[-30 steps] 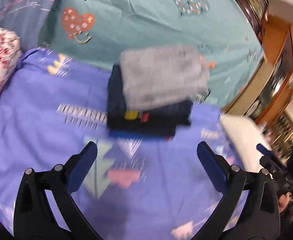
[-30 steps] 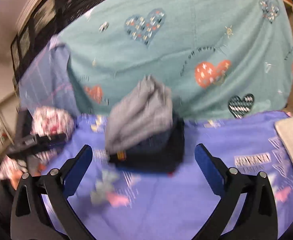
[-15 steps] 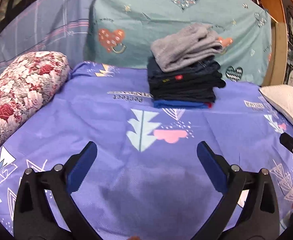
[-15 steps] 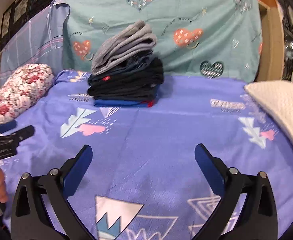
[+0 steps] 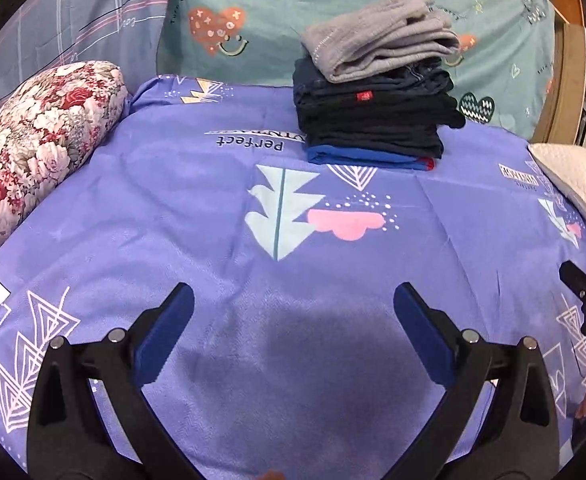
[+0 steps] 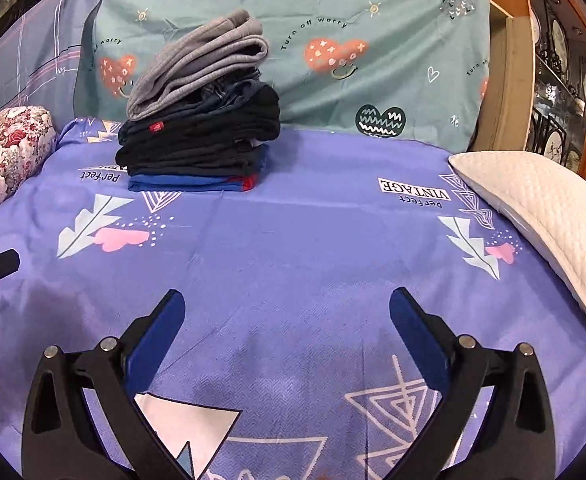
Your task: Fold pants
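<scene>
A stack of folded pants (image 5: 373,120) stands at the back of the purple bedsheet (image 5: 213,208), with grey pants (image 5: 381,36) folded on top of dark ones and a blue pair at the bottom. The stack also shows in the right wrist view (image 6: 201,140), topped by the grey pants (image 6: 201,64). My left gripper (image 5: 293,320) is open and empty, low over the sheet well in front of the stack. My right gripper (image 6: 287,316) is open and empty, also over the sheet in front of the stack.
A floral bolster (image 5: 33,148) lies at the left edge. A white quilted pillow (image 6: 545,216) lies at the right. A teal heart-print cloth (image 6: 333,40) covers the back. A wooden cabinet (image 6: 553,80) stands at the far right.
Both grippers have pulled back from the stack and lowered toward the sheet. The stack now stands farther away and sharp. Both grippers stay open.
</scene>
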